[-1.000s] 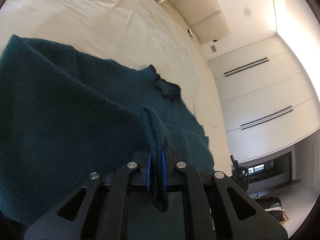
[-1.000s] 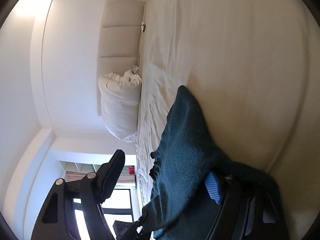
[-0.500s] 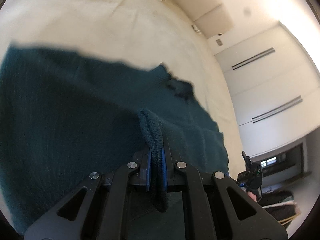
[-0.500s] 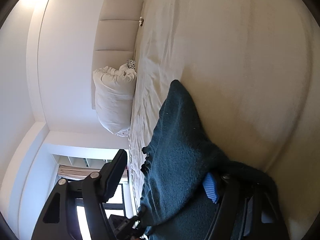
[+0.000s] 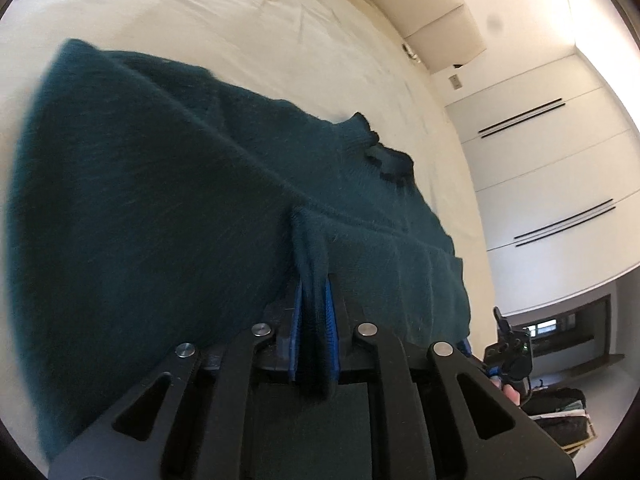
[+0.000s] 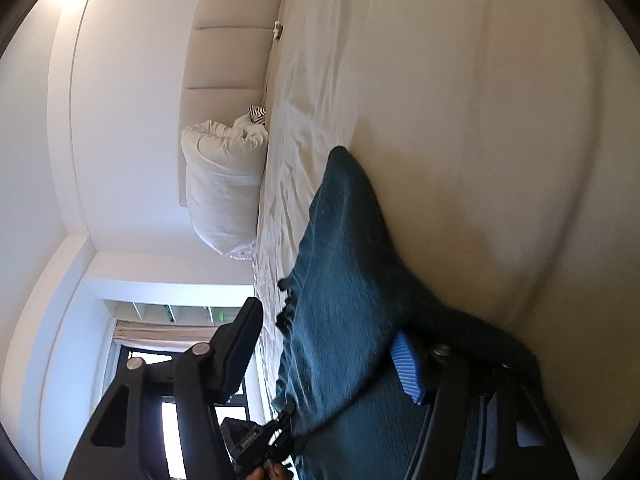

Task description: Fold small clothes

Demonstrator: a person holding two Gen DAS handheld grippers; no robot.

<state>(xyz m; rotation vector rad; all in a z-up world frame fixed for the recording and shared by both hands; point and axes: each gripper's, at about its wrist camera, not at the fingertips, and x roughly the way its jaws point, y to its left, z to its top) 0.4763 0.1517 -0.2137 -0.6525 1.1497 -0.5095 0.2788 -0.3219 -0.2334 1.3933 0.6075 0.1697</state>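
fabric of our dark teal sweater (image 5: 160, 208) lies on the bed (image 5: 200, 12), pinched by our left gripper (image 5: 314, 312); right gripper (image 6: 332, 344) fingers have been narrowing, still spread, sweater draped over one.

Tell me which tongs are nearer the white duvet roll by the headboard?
Cannot tell: left tongs pinch the sweater; right tongs straddle its edge. Duvet roll lies far beyond both.

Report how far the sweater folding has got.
Done: the teal sweater lies spread on the bed.

In hand: the left gripper is shut on a fold of its edge. The right gripper has cloth between its jaws, which have just been closing.

Left: no finished fold shows, so the folding itself remains.
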